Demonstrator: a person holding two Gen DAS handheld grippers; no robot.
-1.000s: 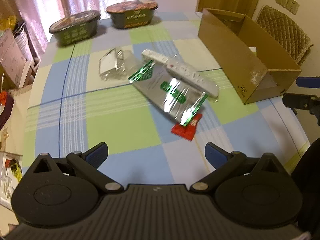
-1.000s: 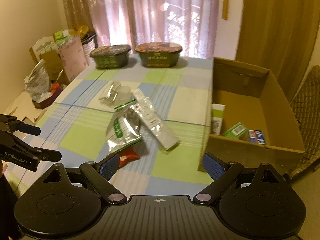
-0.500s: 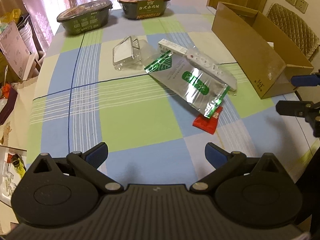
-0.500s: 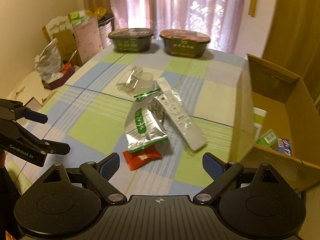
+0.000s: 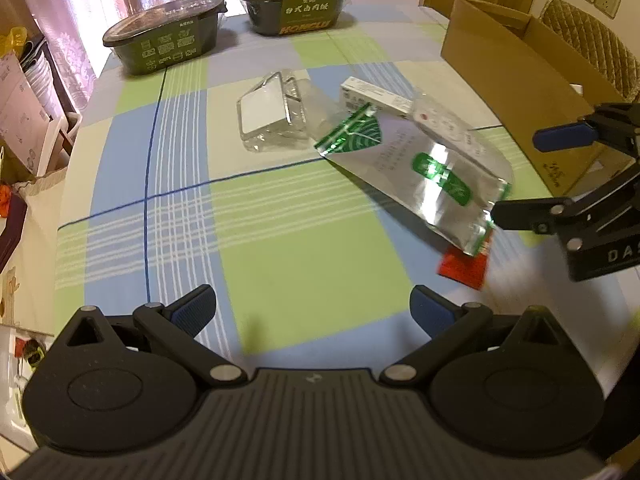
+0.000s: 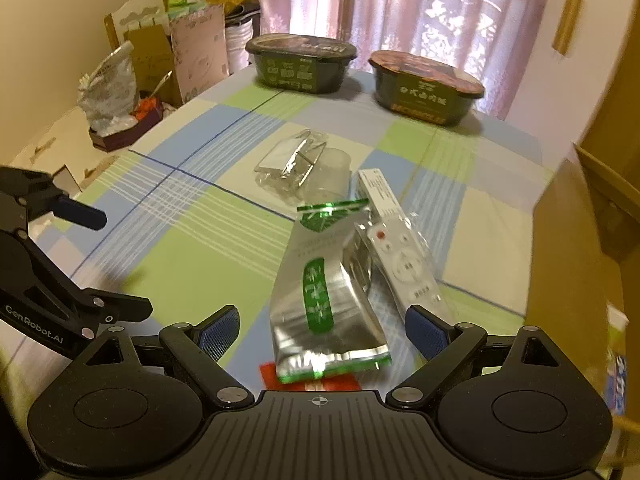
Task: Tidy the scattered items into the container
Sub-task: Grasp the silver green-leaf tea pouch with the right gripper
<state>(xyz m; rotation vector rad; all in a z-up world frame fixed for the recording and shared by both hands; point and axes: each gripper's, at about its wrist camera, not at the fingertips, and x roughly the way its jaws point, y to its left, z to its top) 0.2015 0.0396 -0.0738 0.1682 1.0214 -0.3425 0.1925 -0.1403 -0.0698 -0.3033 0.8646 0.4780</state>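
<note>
Your left tongs [image 5: 312, 308] and right tongs [image 6: 322, 330] both stand released, grasping nothing. The silver-green pouch [image 6: 324, 292] lies on the checked surface [image 5: 280, 240] beside the cardboard box [image 5: 516, 76], overlapping the red packet [image 5: 464, 268].

two lidded food bowls [image 5: 164, 36] side by side, pink curtains [image 6: 400, 8], quilted chair [image 5: 588, 44]
</note>
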